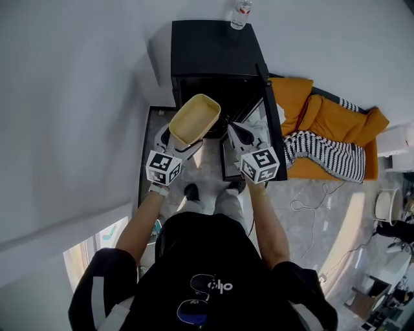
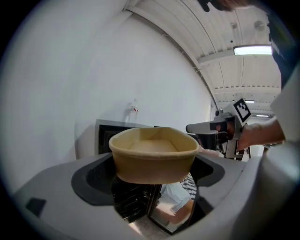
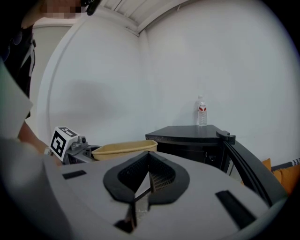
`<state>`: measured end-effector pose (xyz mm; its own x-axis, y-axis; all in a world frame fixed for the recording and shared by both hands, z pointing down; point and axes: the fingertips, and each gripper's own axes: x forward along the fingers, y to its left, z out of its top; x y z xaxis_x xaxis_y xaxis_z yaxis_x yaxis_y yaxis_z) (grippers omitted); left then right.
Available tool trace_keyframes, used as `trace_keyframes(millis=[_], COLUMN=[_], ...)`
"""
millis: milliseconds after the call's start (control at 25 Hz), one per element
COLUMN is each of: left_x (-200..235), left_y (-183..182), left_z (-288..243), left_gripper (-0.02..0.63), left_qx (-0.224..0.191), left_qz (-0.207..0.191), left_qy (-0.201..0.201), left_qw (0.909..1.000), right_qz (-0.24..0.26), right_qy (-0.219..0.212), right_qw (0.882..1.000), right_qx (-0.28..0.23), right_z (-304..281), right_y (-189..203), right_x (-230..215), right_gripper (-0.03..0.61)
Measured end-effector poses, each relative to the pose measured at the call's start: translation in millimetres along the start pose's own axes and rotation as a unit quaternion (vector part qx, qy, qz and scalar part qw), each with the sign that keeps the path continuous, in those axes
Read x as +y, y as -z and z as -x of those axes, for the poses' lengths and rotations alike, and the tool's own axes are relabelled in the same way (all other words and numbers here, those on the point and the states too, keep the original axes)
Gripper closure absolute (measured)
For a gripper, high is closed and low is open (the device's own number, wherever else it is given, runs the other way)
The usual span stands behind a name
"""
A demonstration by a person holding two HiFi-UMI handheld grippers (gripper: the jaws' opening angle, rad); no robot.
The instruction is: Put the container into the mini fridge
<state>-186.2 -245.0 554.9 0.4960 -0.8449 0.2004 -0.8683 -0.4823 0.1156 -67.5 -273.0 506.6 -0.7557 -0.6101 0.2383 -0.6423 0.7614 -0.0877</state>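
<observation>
The black mini fridge point(image 1: 217, 48) stood against the far wall with its door point(image 1: 272, 123) swung open to the right, wire shelves showing inside. In front of the opening, not yet inside, the container point(image 1: 194, 119) was held up in the air: a pale tan tub with rounded corners, a rolled rim and plain walls, and nothing in it. The left gripper point(image 1: 180, 147) had its fingers clamped on the tub's lower part at the near end. Just to its right, the right gripper point(image 3: 149, 171) hung close by with its fingers pressed together on nothing. A small water bottle point(image 1: 240, 14) with a red label stood upright on the fridge's top, at its far edge.
</observation>
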Motion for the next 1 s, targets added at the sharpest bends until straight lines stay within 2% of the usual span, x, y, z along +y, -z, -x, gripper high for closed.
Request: trace_keyframes(millis=[560,1000], left_x=[3.0,26.7], left_y=[11.5,24.1], left_z=[-12.1,-48.8], left_gripper=[0.115,0.115], left_qx=[0.005,0.013], left_qz=[-0.003,-0.001], left_qy=[0.005,0.004], left_qw=[1.0,0.9999], right_qz=[-0.014,-0.02], right_qy=[0.006,0.028], right_qw=[1.0,0.999], right_qx=[0.01,0.015], right_z=[-11.2,-39.1], right_y=[20.8,36.6], right_x=[-10.4,-29.9], right_gripper=[0.571,0.571])
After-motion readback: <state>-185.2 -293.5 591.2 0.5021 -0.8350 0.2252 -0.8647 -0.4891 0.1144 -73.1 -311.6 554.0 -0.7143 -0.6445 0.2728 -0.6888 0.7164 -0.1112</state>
